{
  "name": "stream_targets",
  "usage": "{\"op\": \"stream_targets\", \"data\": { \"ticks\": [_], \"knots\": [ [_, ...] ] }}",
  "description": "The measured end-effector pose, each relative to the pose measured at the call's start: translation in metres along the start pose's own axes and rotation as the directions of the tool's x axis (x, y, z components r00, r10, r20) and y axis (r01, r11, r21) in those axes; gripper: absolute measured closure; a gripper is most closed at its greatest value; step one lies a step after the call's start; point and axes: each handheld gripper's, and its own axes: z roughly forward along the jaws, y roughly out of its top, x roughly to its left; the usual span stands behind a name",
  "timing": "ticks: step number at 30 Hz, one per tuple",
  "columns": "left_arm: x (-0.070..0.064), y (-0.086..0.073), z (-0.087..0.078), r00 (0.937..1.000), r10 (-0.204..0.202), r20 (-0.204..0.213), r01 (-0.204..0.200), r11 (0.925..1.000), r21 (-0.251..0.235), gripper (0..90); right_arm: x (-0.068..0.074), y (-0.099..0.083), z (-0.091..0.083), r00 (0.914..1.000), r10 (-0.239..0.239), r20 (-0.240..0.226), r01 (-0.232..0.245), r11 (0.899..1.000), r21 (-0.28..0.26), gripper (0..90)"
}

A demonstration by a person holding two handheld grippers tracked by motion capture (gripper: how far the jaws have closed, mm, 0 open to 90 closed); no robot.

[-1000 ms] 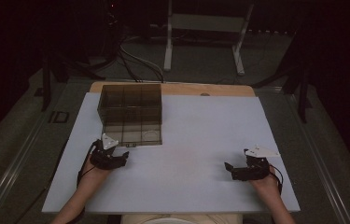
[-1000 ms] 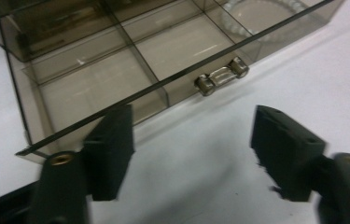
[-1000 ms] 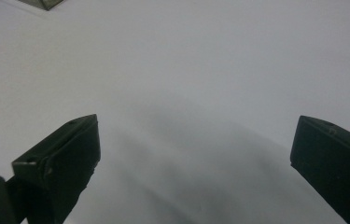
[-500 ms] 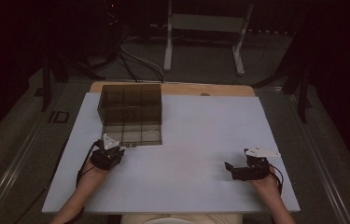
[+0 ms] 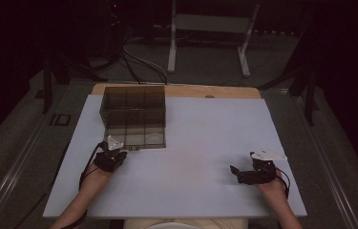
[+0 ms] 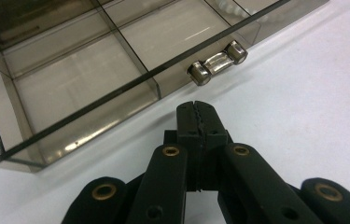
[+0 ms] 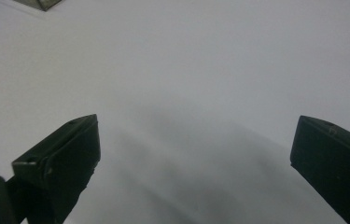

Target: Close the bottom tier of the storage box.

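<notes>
A smoky clear plastic organizer box [image 5: 133, 117] with several compartments stands on the white table [image 5: 200, 143] at the back left. Its small metal-capped latch handle [image 6: 217, 62] sticks out from the front wall. My left gripper [image 6: 196, 106] is shut with nothing between its jaws, its tips just short of the handle and apart from it. In the high view the left gripper [image 5: 119, 155] sits at the box's front edge. My right gripper [image 5: 235, 172] rests low over bare table at the front right, jaws wide open in the right gripper view [image 7: 196, 140] and empty.
The box's hinged lid [image 5: 131, 98] stands up at the rear. A round white piece [image 5: 153, 139] lies in a front right compartment. A wooden strip [image 5: 215, 90] edges the table's far side. Cables [image 5: 138, 62] and a stand [image 5: 205, 43] sit on the floor beyond.
The left gripper has edged forward and slightly right toward the box's front handle. The right gripper has stayed in place.
</notes>
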Motion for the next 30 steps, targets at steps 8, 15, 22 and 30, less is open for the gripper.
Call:
{"op": "stream_targets", "data": {
  "ticks": [8, 15, 22, 30],
  "knots": [
    [0.0014, 0.0021, 0.0027, 0.9998, 0.018, 0.008, -0.018, 0.9998, 0.004, 90.0, -0.0001, 0.0001, -0.0002, 1.0, 0.002, 0.001, -0.002, 1.0, -0.001, 1.3],
    [0.0043, 0.0044, 0.0054, 0.9997, 0.022, 0.012, -0.022, 0.9998, 0.003, 90.0, 0.0002, 0.0003, -0.0005, 1.0, 0.002, 0.0, -0.002, 1.0, 0.0, 1.3],
    [0.0053, 0.0071, 0.0075, 0.9983, 0.058, 0.007, -0.058, 0.9983, 0.01, 90.0, 0.0008, 0.0005, -0.0002, 1.0, -0.001, 0.001, 0.001, 1.0, 0.0, 1.3],
    [0.0066, 0.0081, 0.0092, 0.998, 0.062, 0.011, -0.062, 0.9981, 0.006, 90.0, 0.0007, 0.0005, -0.0008, 1.0, -0.003, 0.0, 0.003, 1.0, -0.002, 1.3]
  ]
}}
